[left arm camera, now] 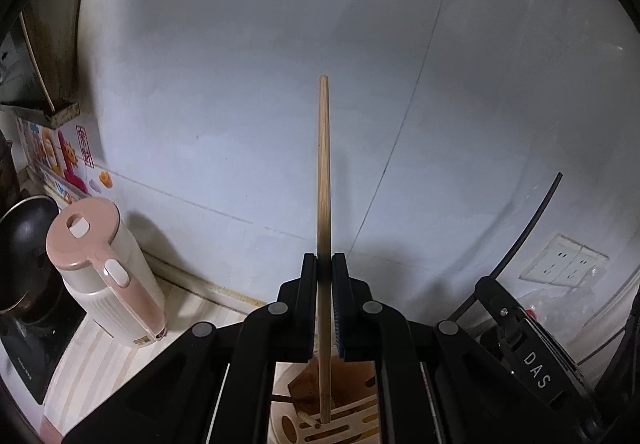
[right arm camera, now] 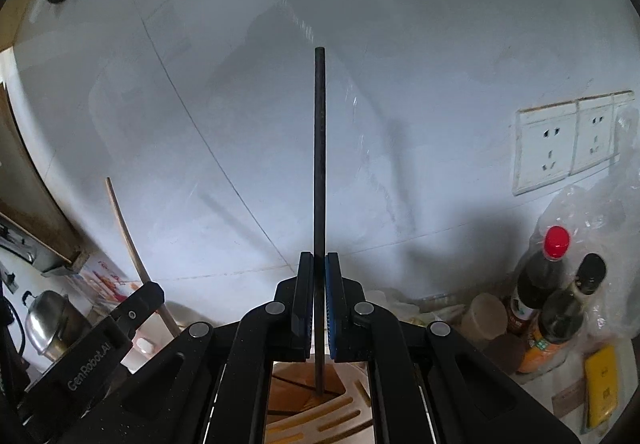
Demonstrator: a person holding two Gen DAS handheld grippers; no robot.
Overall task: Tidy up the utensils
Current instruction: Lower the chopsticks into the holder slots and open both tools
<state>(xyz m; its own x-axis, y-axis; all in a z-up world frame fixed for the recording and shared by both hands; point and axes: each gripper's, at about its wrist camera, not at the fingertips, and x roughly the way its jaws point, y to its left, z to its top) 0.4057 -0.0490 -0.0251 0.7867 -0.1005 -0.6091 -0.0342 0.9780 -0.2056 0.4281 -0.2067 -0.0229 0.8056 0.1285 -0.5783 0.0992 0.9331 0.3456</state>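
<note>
A pale wooden chopstick (left arm camera: 324, 244) stands upright, its lower end down in a slotted wooden holder (left arm camera: 352, 428). A thin black chopstick (right arm camera: 319, 204) stands upright too, its tip in the same holder.

Left gripper (left arm camera: 324, 264) clamps upright wooden chopstick (left arm camera: 324, 180).

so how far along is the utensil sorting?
Midway. Left gripper holds a wooden chopstick, right gripper a black chopstick, both upright with tips over the slotted holder. Done: a few sticks already lie in it. Left: release both.
</note>
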